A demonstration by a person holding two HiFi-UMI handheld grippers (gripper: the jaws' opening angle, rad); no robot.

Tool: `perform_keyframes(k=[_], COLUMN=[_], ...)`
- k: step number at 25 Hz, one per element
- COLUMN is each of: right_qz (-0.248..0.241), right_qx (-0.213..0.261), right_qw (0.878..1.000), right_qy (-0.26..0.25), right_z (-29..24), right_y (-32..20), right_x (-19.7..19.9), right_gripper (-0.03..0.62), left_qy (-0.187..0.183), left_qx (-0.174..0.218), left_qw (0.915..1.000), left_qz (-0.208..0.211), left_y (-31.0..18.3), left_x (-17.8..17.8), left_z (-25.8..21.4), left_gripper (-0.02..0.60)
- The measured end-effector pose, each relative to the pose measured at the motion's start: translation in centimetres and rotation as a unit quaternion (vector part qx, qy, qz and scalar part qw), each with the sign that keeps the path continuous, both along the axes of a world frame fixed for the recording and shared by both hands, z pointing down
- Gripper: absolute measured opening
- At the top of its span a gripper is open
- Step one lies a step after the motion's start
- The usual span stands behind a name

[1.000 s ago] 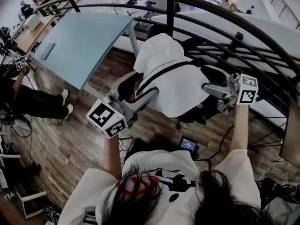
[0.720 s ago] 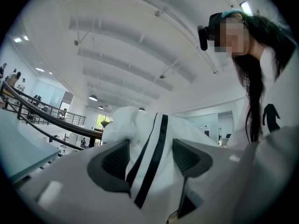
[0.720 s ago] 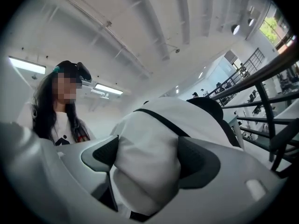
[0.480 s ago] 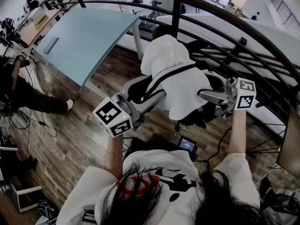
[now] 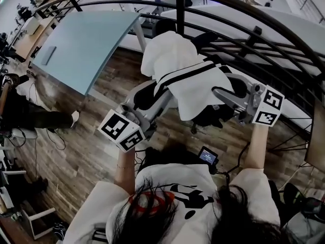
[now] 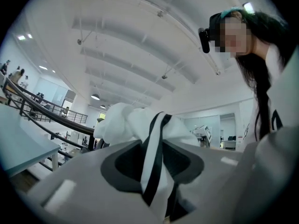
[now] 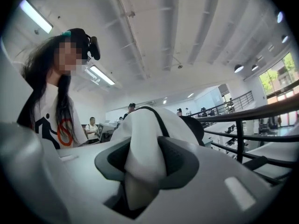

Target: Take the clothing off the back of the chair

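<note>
A white garment with black stripes (image 5: 180,72) hangs stretched between both grippers, its far end still draped over the top of the black office chair (image 5: 210,116). My left gripper (image 5: 163,96) is shut on the striped edge of the garment (image 6: 154,153). On the other side, my right gripper (image 5: 219,92) is shut on a bunched white fold of the garment (image 7: 142,157). The chair's back and seat are mostly hidden under the cloth.
A curved black metal railing (image 5: 244,19) runs just behind the chair. A pale blue table (image 5: 86,39) stands to the left on the wooden floor (image 5: 71,151). A seated person's legs (image 5: 30,116) are at the far left. A small screen device (image 5: 207,156) lies below the chair.
Both grippers have lifted the garment a little higher and spread it wider; the striped band now lies more level across the chair.
</note>
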State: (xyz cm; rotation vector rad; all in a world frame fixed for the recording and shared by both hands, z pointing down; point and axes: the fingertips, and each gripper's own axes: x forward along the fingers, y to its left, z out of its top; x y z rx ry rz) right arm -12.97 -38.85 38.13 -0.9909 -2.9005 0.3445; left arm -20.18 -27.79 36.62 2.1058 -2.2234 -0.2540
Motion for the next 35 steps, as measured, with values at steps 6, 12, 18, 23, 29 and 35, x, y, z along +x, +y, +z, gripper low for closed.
perform_keyframes(k=[6,12,18,23,29,35], right_qz=[0.091,0.134,0.138,0.168,0.199,0.21], right_qx=[-0.09,-0.122,-0.147,-0.128,-0.162,-0.184], right_qw=[0.992,0.983,0.979,0.977,0.965,0.959], right_qy=[0.016,0.016,0.015,0.035,0.046,0.051], right_z=[-1.4,-2.0,-12.4,-10.6,-10.0,-9.4], right_y=[1.0,-0.3,7.2,13.6,15.1,18.9], right_x=[1.5,4.2,7.3,9.8,14.8,17.3], right_gripper=[0.052,0.049,0.048,0.046,0.046,0.046], left_qy=[-0.02,-0.01,0.029,0.049,0.071,0.083], left_qx=[-0.002,0.002,0.026,0.024,0.028,0.027], left_qw=[0.9997,0.9985,0.995,0.9929,0.989,0.9861], left_qz=[0.016,0.054,0.092,0.106,0.127,0.141], left_y=[2.1,0.8,6.7,11.0,11.6,14.9], left_x=[1.6,4.7,7.4,9.8,14.6,17.1], left_z=[-0.9,-1.1,-11.0,-10.3,-10.4,-9.8], left_gripper=[0.098,0.094,0.091,0.086,0.077,0.077])
